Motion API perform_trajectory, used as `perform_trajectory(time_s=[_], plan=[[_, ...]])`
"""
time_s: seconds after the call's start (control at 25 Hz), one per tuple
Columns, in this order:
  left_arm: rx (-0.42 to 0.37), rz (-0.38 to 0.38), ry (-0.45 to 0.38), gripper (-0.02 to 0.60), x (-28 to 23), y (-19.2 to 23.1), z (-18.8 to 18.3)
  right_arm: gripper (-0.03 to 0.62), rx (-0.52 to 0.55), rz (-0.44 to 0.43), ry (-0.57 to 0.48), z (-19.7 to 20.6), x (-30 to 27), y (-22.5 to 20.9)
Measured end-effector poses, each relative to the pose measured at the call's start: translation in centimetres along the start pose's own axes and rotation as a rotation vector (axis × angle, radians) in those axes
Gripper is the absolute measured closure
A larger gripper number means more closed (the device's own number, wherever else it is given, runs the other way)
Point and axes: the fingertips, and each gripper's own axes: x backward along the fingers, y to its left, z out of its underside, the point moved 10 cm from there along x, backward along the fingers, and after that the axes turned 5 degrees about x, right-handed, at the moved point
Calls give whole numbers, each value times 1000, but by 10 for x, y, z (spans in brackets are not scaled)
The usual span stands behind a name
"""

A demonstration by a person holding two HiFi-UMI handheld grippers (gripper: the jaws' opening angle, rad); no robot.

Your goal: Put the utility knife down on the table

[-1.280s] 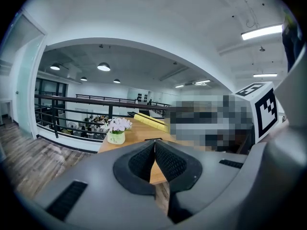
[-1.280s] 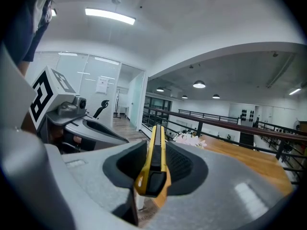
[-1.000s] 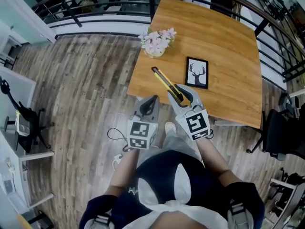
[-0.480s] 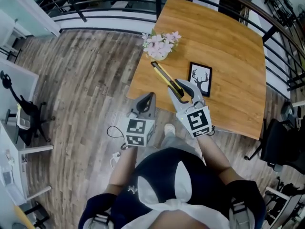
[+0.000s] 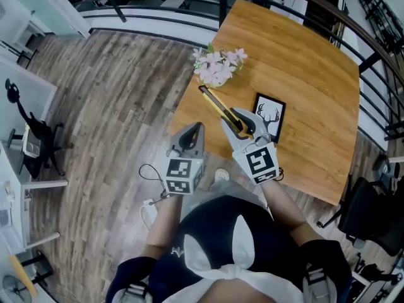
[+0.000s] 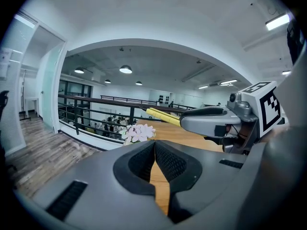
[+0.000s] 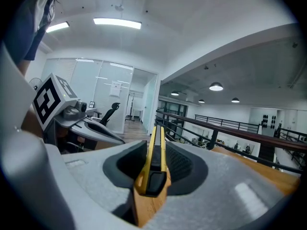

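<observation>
One yellow-and-black utility knife is clamped between the jaws of the right gripper, which grips it by the butt end; the right gripper view shows the pads pressing on both sides of the knife body. The knife sticks out forward over the near left edge of the single light wooden table, its tip pointing toward the table's left corner. Whether it touches the tabletop cannot be told.

The left gripper has its jaws shut together on nothing; its own view shows the two dark pads meeting in one seam. It hangs just off the table's near left edge, above the grey wood-plank floor, beside the right gripper.

Two other things stand on the table: one bunch of pale pink flowers at the left corner, and one black-framed picture of a stag's head lying flat near the near edge, just right of the right gripper's jaws
</observation>
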Motion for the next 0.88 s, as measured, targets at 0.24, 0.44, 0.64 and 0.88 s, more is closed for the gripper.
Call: perform_trajectory(time_s=[0.24, 0.44, 0.64, 0.88], plan=[[20, -41, 7, 563, -8, 8, 3, 474, -3, -49, 10, 11, -18, -9], [32, -42, 29, 563, -19, 29, 0, 476, -26, -70, 41, 17, -41, -8], [41, -35, 49, 563, -26, 51, -5, 474, -37, -74, 69, 19, -58, -7], [71, -23, 78, 563, -31, 70, -8, 474, -52, -67, 94, 24, -73, -4]])
